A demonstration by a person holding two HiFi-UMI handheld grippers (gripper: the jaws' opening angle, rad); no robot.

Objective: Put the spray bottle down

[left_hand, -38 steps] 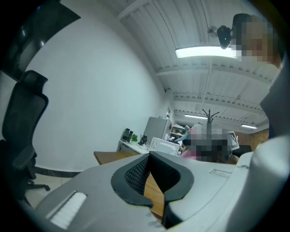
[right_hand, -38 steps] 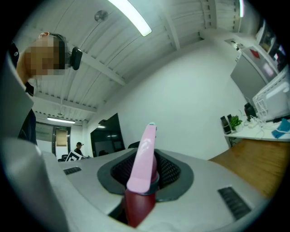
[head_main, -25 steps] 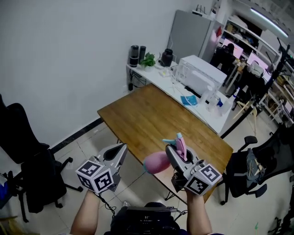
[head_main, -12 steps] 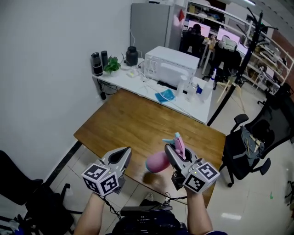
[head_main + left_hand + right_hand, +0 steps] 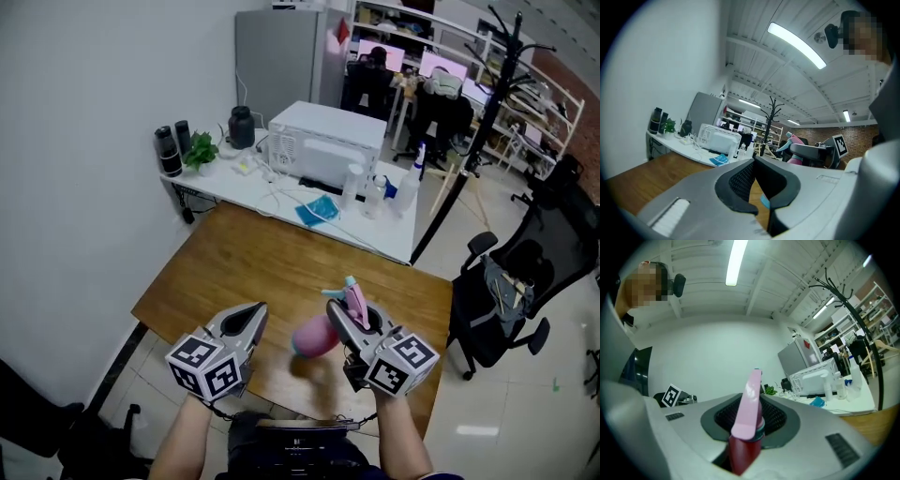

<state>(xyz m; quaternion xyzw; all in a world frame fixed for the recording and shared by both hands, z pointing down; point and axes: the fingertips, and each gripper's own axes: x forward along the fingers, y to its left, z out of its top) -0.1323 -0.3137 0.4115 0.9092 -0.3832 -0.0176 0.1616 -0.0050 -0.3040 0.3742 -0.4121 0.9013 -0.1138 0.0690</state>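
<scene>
My right gripper (image 5: 345,314) is shut on a spray bottle with a pink body (image 5: 314,336) and a pink and teal spray head (image 5: 354,298). It holds the bottle in the air over the near edge of the wooden table (image 5: 253,262). In the right gripper view the bottle's neck (image 5: 749,404) stands upright between the pads. My left gripper (image 5: 246,323) hovers to its left, shut with nothing in it. In the left gripper view its tips (image 5: 753,161) meet, and the right gripper (image 5: 811,152) with the bottle (image 5: 796,140) shows beyond.
Behind the wooden table stands a white table (image 5: 281,192) with a white appliance (image 5: 326,141), small bottles (image 5: 361,187), a blue cloth (image 5: 312,210), a plant (image 5: 200,150) and dark flasks (image 5: 169,150). A black office chair (image 5: 502,291) stands at the right, near a coat rack (image 5: 497,56).
The view has swung round, so the wooden table now lies squarely ahead. Both grippers have moved in over its near edge. The bottle stays in the right gripper.
</scene>
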